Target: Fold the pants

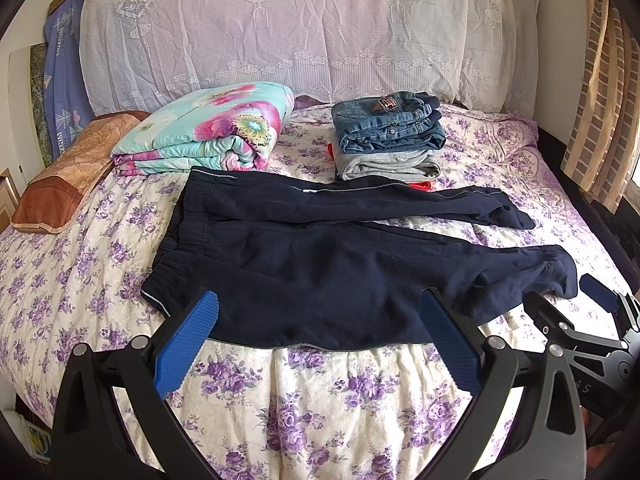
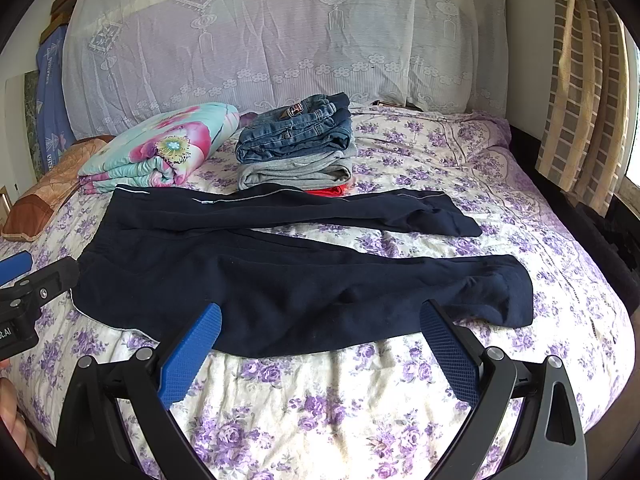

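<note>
Dark navy pants point(image 1: 328, 268) lie spread flat on the floral bedspread, waistband to the left, both legs stretching right and slightly apart; they also show in the right wrist view point(image 2: 280, 276). My left gripper point(image 1: 320, 304) is open, hovering at the near edge of the seat. My right gripper point(image 2: 320, 316) is open at the near edge of the closer leg, and shows at the right of the left wrist view point(image 1: 600, 296). Neither holds anything.
A stack of folded jeans and grey clothes point(image 1: 390, 136) sits behind the pants. A folded floral quilt point(image 1: 208, 132) and a brown pillow point(image 1: 68, 172) lie at back left. The lace-covered headboard point(image 1: 280, 32) stands behind. Curtains point(image 2: 584, 80) hang at right.
</note>
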Tool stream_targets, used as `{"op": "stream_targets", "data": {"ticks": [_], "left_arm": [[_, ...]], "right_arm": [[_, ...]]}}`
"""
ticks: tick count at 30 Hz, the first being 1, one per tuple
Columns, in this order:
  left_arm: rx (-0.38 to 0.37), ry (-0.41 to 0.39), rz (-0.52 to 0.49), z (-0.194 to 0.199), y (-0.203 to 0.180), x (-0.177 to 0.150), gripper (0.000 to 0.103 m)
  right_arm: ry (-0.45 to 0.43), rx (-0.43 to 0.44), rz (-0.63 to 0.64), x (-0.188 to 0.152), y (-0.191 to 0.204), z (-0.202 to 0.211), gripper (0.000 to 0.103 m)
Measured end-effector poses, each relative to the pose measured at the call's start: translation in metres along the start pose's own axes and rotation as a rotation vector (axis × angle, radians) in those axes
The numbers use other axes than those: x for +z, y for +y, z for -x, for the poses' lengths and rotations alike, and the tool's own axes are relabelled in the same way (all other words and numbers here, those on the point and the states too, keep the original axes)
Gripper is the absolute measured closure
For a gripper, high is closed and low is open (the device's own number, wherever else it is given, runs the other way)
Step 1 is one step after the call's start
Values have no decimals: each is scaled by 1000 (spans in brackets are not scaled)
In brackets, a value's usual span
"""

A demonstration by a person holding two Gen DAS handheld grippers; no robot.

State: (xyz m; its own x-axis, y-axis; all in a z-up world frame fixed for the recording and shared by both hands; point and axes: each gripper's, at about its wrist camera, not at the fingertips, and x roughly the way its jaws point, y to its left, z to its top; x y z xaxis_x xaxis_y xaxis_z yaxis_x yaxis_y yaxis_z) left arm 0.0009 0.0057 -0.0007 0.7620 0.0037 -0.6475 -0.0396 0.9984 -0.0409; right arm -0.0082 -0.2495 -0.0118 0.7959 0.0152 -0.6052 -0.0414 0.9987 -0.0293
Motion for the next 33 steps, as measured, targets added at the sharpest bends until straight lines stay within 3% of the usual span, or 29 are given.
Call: {"op": "stream_targets", "data": {"ticks": [19, 25, 28, 31, 33], "left_arm": [[8, 13, 3, -8, 6, -5, 5], [26, 50, 10, -22, 12, -12, 5], [31, 171, 46, -51, 24, -28, 5], [-40, 334, 129, -91, 45, -54, 5], [-91, 405, 236, -112, 67, -66, 5]], "right_arm": [[10, 5, 0, -1, 2, -4, 3], [29, 8, 6, -7, 3, -14, 3], [51, 8, 15, -17, 2, -22, 3], [113, 12, 2, -28, -3, -38, 3], [151, 25, -18, -33, -6, -47, 3]]}}
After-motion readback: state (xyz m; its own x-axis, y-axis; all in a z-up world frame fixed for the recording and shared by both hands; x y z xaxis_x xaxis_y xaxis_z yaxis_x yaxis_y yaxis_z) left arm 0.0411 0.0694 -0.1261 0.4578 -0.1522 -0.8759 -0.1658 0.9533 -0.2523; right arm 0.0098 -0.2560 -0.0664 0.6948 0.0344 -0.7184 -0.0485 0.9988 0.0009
